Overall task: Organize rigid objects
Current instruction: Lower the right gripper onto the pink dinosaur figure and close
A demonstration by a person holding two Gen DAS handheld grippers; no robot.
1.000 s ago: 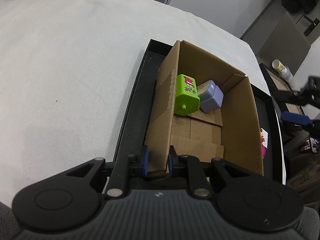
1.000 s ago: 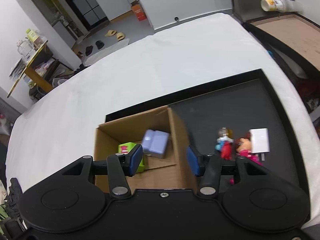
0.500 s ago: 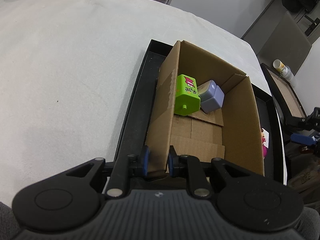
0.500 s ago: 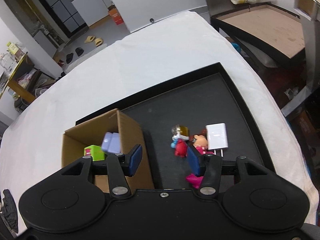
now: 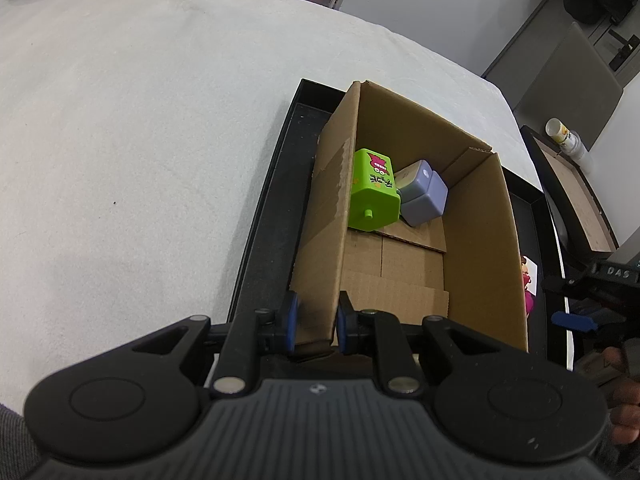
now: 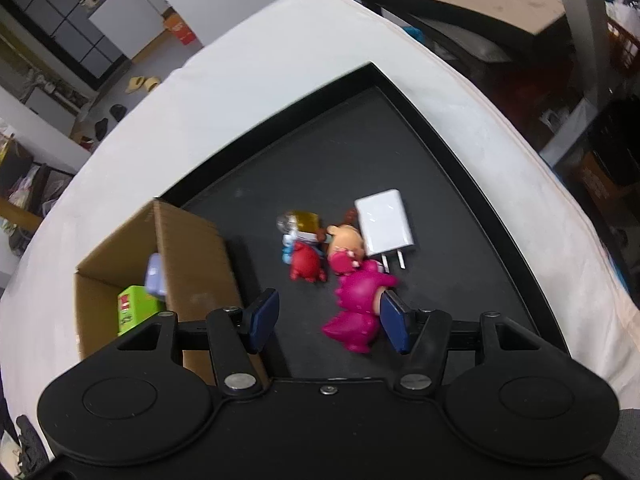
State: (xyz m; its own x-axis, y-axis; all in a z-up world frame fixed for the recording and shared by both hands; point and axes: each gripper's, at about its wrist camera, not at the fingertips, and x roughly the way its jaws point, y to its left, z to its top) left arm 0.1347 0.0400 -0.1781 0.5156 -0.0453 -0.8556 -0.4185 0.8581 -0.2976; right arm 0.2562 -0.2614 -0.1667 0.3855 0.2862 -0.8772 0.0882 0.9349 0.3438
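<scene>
- Our left gripper point(image 5: 314, 326) has its jaws clenched on the near corner of the cardboard box point(image 5: 476, 240), one blue pad outside the wall and one inside.
- Our right gripper point(image 6: 327, 322) has its jaws released and wide apart; the magenta toy figure point(image 6: 360, 308) lies on the tray between them, just beside the right pad, and we cannot tell whether it touches it.
- The box stands on the black tray point(image 6: 452, 152), which rests on the white surface point(image 5: 140, 140).
- Inside the box, at the far end from the left gripper, a green block point(image 5: 374, 196) leans against the left wall, with a lavender block point(image 5: 424, 196) touching it.
- Only the right wrist view shows the loose pile beyond the magenta figure: a red figure point(image 6: 306, 266), an orange-headed figure point(image 6: 346, 240), a small gold-capped bottle point(image 6: 300, 220) and a white charger point(image 6: 384, 228) with its prongs toward the gripper.
- The left wrist view gives the box floor, and only a sliver of the toys past the box's right wall.
</scene>
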